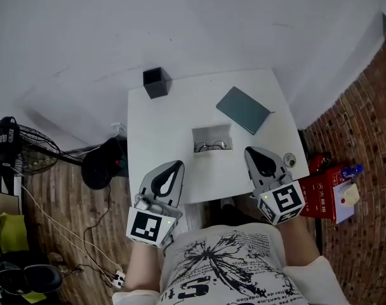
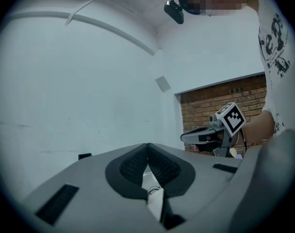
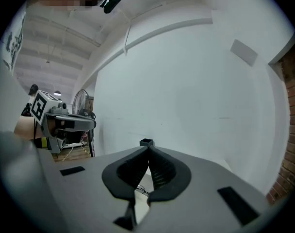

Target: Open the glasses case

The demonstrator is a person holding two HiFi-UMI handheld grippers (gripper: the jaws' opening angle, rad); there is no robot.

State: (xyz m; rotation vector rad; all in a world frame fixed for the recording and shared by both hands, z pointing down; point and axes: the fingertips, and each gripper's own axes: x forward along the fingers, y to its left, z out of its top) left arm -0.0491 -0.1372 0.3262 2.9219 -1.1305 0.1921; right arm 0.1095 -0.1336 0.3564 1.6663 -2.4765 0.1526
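Observation:
On the white table (image 1: 155, 151) lies a shallow white tray (image 1: 212, 131) with a pair of thin-framed glasses (image 1: 211, 146) in it. A flat dark teal case part (image 1: 243, 110) lies apart from it at the back right. My left gripper (image 1: 176, 166) hovers over the table's near left edge, jaws shut and empty. My right gripper (image 1: 249, 151) hovers near the front right, also shut with nothing between its pads. In the left gripper view the pads (image 2: 138, 165) meet, and the glasses (image 2: 155, 191) show below them. The right gripper view shows the same closed jaws (image 3: 148, 148).
A small black open box (image 1: 156, 82) stands at the table's back left corner. A fan (image 1: 15, 148) and cables are on the floor to the left, a dark bag (image 1: 104, 164) beside the table, and a red box (image 1: 326, 192) to the right.

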